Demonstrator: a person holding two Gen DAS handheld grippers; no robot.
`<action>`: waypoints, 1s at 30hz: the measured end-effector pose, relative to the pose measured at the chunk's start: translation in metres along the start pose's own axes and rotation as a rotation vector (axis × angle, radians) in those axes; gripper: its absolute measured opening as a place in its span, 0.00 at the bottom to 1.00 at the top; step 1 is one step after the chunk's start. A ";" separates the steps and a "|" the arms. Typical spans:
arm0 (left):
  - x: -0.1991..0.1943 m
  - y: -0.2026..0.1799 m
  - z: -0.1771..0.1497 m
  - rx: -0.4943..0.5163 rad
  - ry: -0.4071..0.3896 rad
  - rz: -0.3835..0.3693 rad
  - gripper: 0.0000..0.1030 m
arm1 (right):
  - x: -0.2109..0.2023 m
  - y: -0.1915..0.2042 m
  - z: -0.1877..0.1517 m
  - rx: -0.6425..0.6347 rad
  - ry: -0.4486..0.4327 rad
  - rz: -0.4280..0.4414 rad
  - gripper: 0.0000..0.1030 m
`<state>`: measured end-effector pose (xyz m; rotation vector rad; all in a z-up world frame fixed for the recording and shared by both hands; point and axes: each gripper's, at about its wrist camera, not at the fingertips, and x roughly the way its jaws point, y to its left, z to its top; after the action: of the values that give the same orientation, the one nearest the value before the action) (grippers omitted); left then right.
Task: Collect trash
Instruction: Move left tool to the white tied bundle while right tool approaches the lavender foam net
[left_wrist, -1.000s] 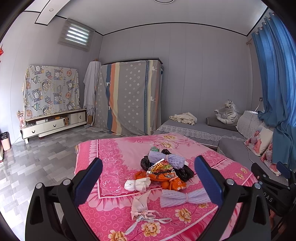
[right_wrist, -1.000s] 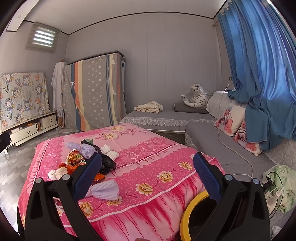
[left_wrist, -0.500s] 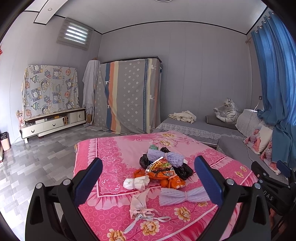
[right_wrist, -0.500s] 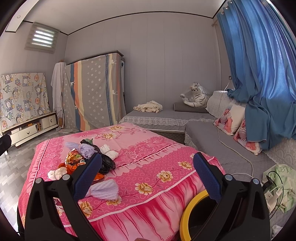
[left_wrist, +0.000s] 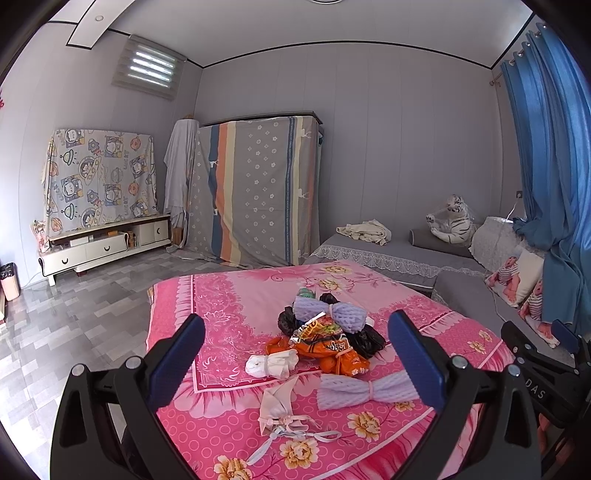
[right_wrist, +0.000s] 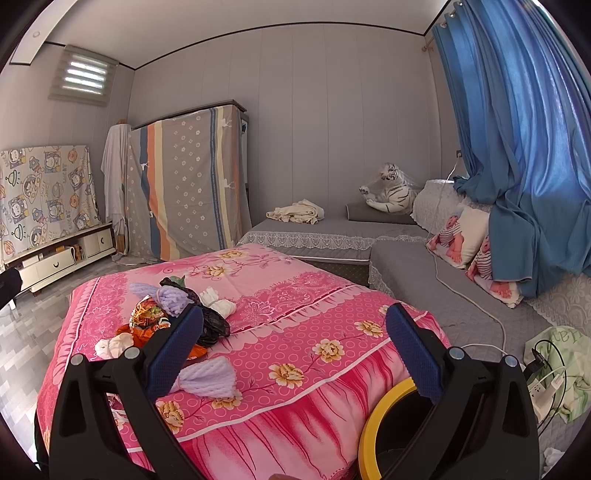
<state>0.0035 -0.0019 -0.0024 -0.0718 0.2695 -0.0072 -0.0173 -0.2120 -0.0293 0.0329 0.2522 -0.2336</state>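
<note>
- Left gripper (left_wrist: 295, 354): we hold it above the bed's near edge, fingers spread wide, gripping nothing.
- Right gripper (right_wrist: 293, 345): we hold it likewise, fingers spread and empty.
- Trash pile (left_wrist: 325, 336): on the pink bedspread (left_wrist: 229, 295), mid-bed; orange snack wrappers, black bags, purple foam nets, white wads.
- Loose purple foam net (left_wrist: 365, 387): nearer us, just beside the pile.
- Yellow-rimmed bin (right_wrist: 384, 417): below the bed's edge, under the right gripper.
</note>
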 end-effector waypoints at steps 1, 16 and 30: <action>0.000 0.000 0.000 -0.001 0.000 0.001 0.93 | 0.001 0.000 -0.002 0.000 0.001 0.000 0.92; 0.043 0.041 -0.013 0.023 0.061 -0.043 0.93 | 0.040 -0.018 -0.007 0.031 0.096 0.057 0.92; 0.114 0.068 -0.069 0.087 0.331 -0.224 0.93 | 0.098 0.010 -0.039 -0.094 0.280 0.386 0.92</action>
<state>0.0954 0.0588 -0.1038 -0.0132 0.5901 -0.2549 0.0677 -0.2222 -0.0920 0.0205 0.5285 0.1694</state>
